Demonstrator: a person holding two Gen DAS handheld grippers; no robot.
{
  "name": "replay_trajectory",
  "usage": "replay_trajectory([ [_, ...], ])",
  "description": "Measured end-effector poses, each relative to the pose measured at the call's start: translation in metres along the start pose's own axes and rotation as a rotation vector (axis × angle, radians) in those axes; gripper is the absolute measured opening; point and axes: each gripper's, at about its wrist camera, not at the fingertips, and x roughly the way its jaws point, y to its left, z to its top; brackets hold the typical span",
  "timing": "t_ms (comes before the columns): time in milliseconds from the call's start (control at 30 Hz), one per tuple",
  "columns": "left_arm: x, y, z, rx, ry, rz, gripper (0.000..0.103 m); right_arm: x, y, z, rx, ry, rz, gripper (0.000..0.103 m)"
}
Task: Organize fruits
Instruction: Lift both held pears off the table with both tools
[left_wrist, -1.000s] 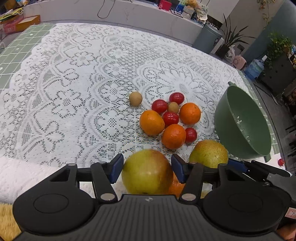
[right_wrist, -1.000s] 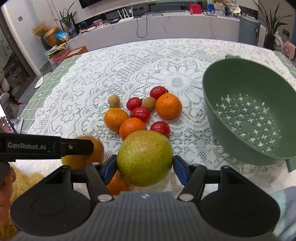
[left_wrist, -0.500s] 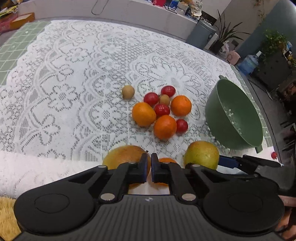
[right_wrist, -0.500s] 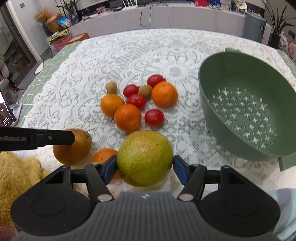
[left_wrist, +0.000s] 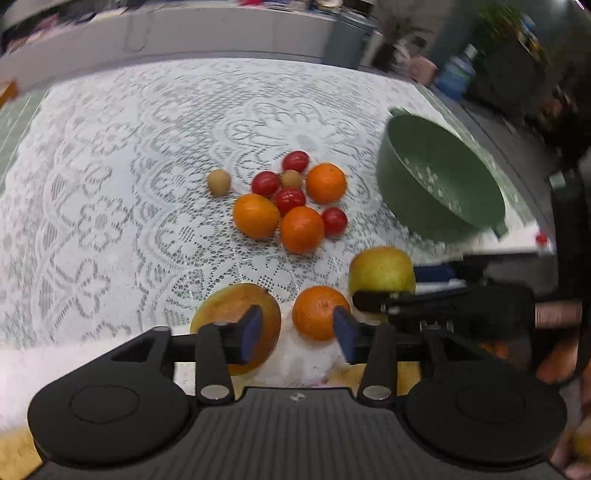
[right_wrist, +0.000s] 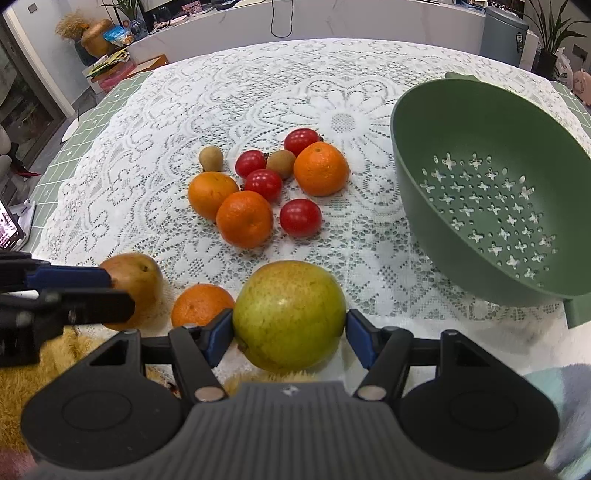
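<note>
My right gripper (right_wrist: 290, 328) is shut on a large green-yellow pear (right_wrist: 290, 315) held low over the table's near edge. My left gripper (left_wrist: 297, 332) is open and empty, its pads either side of an orange (left_wrist: 319, 312) lying on the cloth. A brownish pear (left_wrist: 229, 306) lies on the cloth, partly behind the left pad. A cluster of oranges (right_wrist: 244, 218), red tomatoes (right_wrist: 300, 217) and small brown fruits (right_wrist: 210, 158) sits mid-table. A green colander bowl (right_wrist: 417, 177) stands to the right, with no fruit in it.
White lace cloth (right_wrist: 147, 155) covers the table. A yellow furry mat (right_wrist: 74, 354) lies at the near edge. A counter with a cable (right_wrist: 280, 18) and a bin (right_wrist: 504, 35) stand behind the table. A phone (right_wrist: 9, 229) lies at the left.
My left gripper let go of the brownish pear, shut, then opened again and shifted right around the orange. My right gripper keeps holding the green pear, moved slightly forward.
</note>
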Motion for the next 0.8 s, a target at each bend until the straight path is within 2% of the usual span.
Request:
replay_trajectory([
  [100,0.001,-0.01,-0.004,0.127,0.0,0.056,0.066,0.0,0.0,0.0,0.003,0.001,0.0,0.063],
  [167,0.003,-0.014,-0.006,0.197,-0.002,0.108,0.075,0.0,0.0,0.0,0.002,0.001,0.0,0.063],
  [233,0.007,-0.018,-0.009,0.261,0.003,0.174,0.079,0.0,0.001,0.0,0.0,0.0,-0.002,0.063],
  [367,0.019,-0.018,-0.012,0.341,0.011,0.296,0.08,0.001,0.001,0.0,0.0,-0.001,-0.003,0.063],
  [567,0.042,-0.006,-0.013,0.362,0.073,0.448,0.08,0.004,0.002,0.002,-0.008,0.002,-0.005,0.064],
  [667,0.047,0.004,-0.012,0.332,0.084,0.479,0.078,0.005,0.002,0.002,-0.006,0.003,-0.004,0.064],
  [800,0.047,0.012,-0.011,0.275,0.079,0.481,0.076,0.005,0.003,0.003,-0.008,0.002,-0.006,0.064],
])
